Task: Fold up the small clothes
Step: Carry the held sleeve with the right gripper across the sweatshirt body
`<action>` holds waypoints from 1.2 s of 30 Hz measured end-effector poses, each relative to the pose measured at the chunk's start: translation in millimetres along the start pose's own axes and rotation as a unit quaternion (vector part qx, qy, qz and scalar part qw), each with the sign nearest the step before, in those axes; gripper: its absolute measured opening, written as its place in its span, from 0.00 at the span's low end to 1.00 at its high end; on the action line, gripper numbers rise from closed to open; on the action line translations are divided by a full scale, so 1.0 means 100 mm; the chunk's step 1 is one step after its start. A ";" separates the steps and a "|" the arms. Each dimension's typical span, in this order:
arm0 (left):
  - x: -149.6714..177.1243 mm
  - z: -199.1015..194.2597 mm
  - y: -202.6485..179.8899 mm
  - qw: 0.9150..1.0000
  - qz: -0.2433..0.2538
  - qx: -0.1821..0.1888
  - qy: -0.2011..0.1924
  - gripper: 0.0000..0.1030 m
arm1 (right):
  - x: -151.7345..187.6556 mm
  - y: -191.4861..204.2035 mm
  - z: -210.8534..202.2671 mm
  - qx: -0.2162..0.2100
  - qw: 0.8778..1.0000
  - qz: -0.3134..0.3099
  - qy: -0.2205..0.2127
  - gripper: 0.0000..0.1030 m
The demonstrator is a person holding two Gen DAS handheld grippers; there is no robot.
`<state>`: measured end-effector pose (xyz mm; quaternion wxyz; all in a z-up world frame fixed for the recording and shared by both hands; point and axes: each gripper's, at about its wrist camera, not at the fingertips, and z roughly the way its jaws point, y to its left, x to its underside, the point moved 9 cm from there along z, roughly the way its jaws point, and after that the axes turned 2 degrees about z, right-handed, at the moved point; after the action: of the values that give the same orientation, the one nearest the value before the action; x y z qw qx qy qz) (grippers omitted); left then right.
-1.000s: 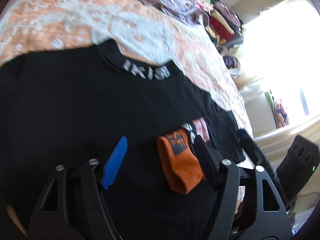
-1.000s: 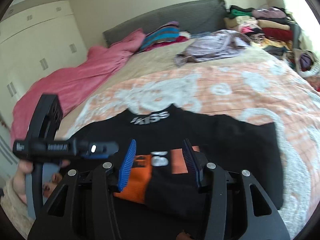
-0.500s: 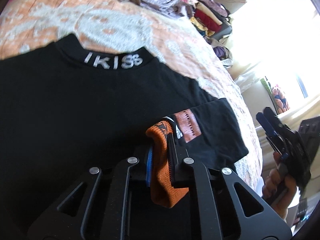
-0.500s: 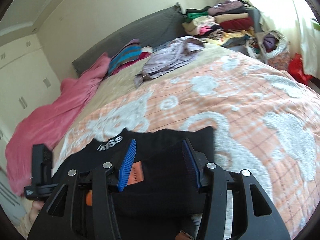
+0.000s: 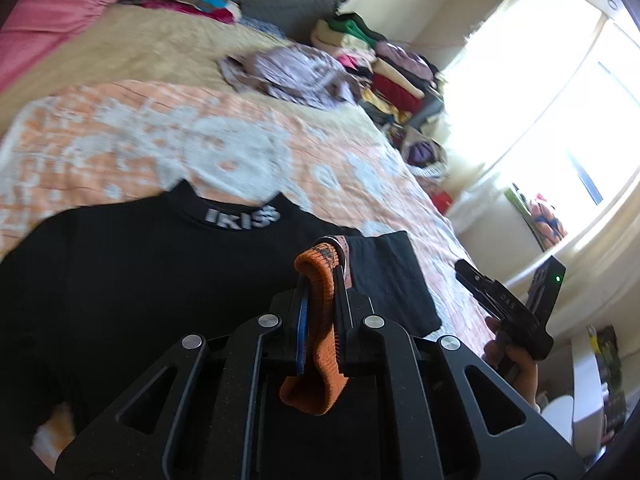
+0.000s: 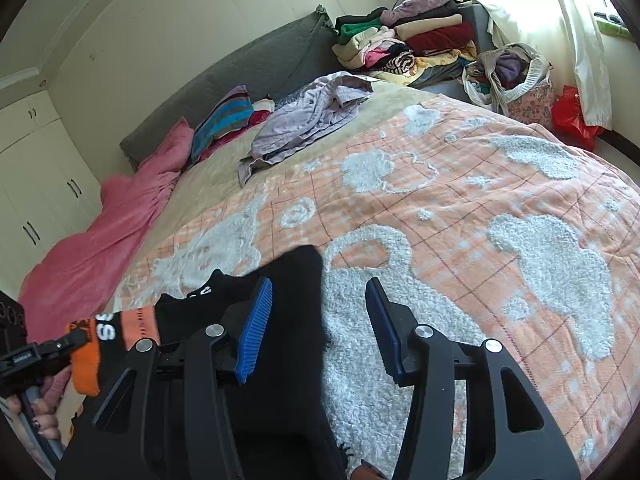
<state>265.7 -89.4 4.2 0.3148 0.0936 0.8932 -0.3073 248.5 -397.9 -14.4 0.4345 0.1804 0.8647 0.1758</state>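
A black T-shirt (image 5: pixel 140 280) with white lettering on its collar lies flat on the orange-and-white bedspread (image 5: pixel 200 128). My left gripper (image 5: pixel 322 276) is shut on the shirt's orange sleeve cuff (image 5: pixel 316 328) and holds it raised above the shirt body. From the right wrist view the same cuff (image 6: pixel 90 356) shows at the far left in the left gripper (image 6: pixel 40 354). My right gripper (image 6: pixel 320 284) stands open with nothing pressed between its blue pads, over the shirt's edge (image 6: pixel 292 280) and the bedspread (image 6: pixel 520 208). A hand carries the right gripper (image 5: pixel 492 296) at the bed's right side.
A crumpled lilac garment (image 6: pixel 312 116) lies further up the bed. Stacks of folded clothes (image 6: pixel 408 40) and a bag of clothes (image 6: pixel 508 76) stand beyond it by the window. A pink blanket (image 6: pixel 100 232) drapes the left side, under the grey headboard (image 6: pixel 240 76).
My left gripper has shut on the orange cuff and risen with it. My right gripper has swung rightwards off the shirt's middle to its edge over the bedspread.
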 end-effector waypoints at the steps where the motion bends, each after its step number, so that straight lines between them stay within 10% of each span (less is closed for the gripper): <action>1: -0.01 -0.03 0.07 1.000 -0.007 -0.007 -0.002 0.04 | 0.01 0.01 0.01 0.000 1.000 -0.002 0.003 0.47; 31: 0.37 -0.09 1.15 0.987 -0.055 -0.144 0.045 0.05 | 0.57 0.73 0.31 -0.032 0.987 -0.134 0.080 0.47; 36: 0.47 -0.07 1.19 0.987 -0.064 -0.138 0.059 0.30 | 0.60 0.72 0.33 -0.028 0.986 -0.141 0.085 0.47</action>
<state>268.1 8.1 -78.9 0.2514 0.0096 0.9481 -0.1945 253.3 -302.4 -41.2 0.3843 0.0293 0.9102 0.1515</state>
